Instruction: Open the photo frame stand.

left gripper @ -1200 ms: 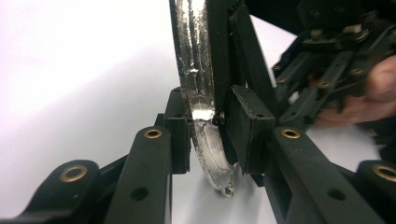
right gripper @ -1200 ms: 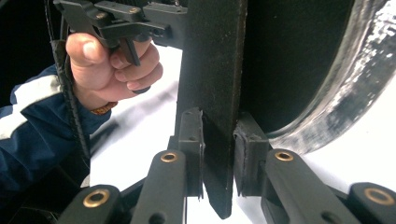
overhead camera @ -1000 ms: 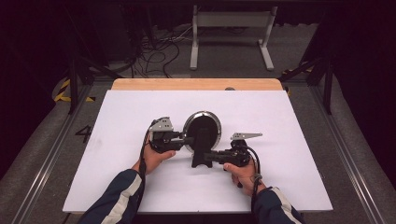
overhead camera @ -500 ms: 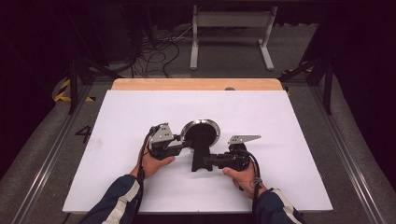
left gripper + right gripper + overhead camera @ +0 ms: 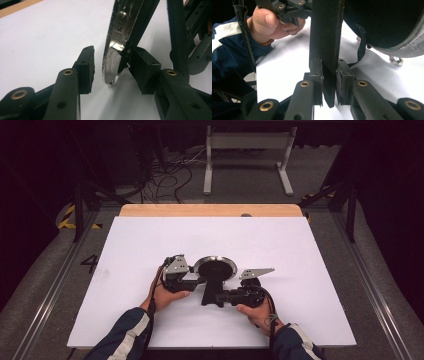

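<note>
We are clamping the pan handle [image 5: 325, 50] in our right gripper [image 5: 329, 82], our left gripper [image 5: 113, 72] jaws just opening, spread loosely around the pan rim [image 5: 117, 50].

Both forearms reach in low and side by side — the left gripper [image 5: 192, 279], its jaws having just been opening, stands parted, while the right gripper [image 5: 224, 296] is clamped, each pointing inward toward the other.
</note>
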Tool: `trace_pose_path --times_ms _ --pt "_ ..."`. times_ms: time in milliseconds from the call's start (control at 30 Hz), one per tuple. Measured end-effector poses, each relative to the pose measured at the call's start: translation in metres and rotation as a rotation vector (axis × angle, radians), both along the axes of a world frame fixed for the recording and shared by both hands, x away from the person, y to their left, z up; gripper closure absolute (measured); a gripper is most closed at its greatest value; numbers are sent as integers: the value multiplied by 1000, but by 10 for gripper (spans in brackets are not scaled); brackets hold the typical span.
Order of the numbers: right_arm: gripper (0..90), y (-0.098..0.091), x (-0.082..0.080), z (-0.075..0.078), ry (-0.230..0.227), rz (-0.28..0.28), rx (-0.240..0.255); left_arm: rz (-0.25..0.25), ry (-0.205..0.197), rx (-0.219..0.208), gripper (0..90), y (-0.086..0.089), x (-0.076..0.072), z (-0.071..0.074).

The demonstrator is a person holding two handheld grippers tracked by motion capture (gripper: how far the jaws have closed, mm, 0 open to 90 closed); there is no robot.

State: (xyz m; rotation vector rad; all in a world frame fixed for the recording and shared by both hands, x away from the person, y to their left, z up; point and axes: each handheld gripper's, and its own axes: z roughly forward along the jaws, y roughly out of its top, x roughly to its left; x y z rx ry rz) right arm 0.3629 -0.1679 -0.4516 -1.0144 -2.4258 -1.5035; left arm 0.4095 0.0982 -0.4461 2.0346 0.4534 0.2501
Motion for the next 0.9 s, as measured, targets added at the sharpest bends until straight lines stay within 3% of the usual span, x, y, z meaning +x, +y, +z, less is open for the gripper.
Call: trace_pose_path --times_ms 133,300,433,567,900 --pt "790 2 -2 1 -5 4 -8 -15 6 21 578 -4 0 -3" --pt "792 2 -4 2 -10 8 -4 5 -28 62 611 -8 -2 -4" --pt "792 2 -6 4 -14 14 -7 12 -58 69 606 -9 -4 -4" --pt "786 2 -6 4 -16 21 -29 45 -100 108 620 -11 -6 -5" --pt "778 5 -5 -2 -24 8 -94 72 -125 142 652 -12 -5 -7"
